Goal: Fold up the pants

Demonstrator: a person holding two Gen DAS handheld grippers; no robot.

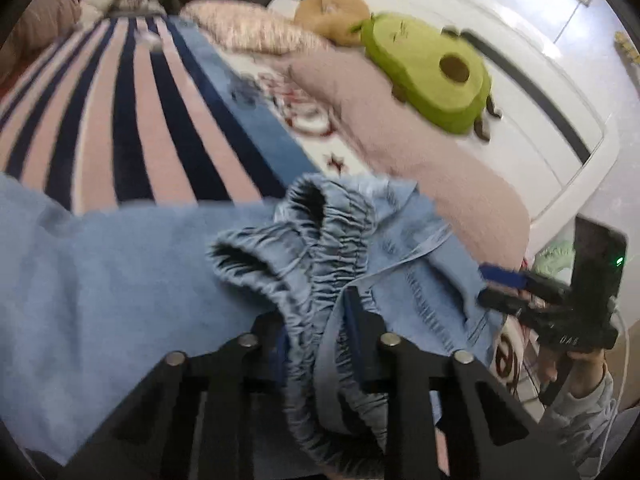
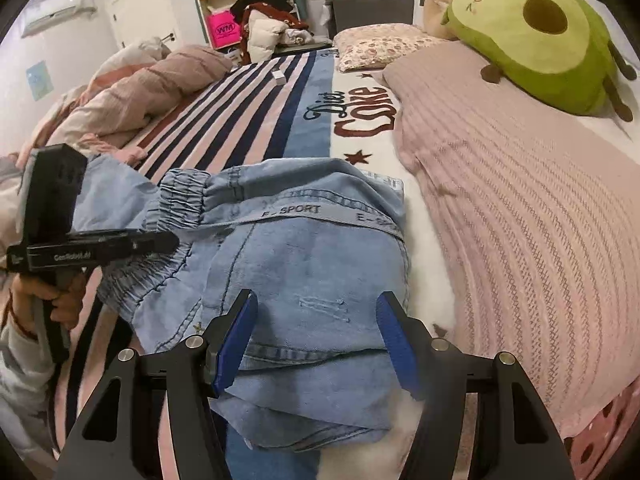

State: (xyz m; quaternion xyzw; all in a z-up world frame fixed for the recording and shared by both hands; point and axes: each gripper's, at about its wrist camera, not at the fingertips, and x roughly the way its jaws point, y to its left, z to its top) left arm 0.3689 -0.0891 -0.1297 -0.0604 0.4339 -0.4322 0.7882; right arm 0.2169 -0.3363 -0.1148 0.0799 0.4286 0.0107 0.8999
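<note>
With the left hand-held gripper point(image 1: 316, 340) we are pinching the pants point(image 2: 288, 264) by their gathered waistband, which is lying bunched on the bed point(image 2: 520, 208) just ahead of it. The right hand-held gripper point(image 2: 316, 340) is hanging open over the denim. We should be keeping the waistband taut and the edges lined up.

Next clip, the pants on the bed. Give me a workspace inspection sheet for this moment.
Surface: bed with striped blanket and pink cover.
Job's things: denim pants, bunched, not yet flat.
Clutter: avocado plush, tan plush, floral pillow, rumpled duvet.
Grippers: left claw shut on the elastic waistband; right claw open over the pants.
Cables: nothing seen.
Surroundings: crowded shelves, white headboard.
</note>
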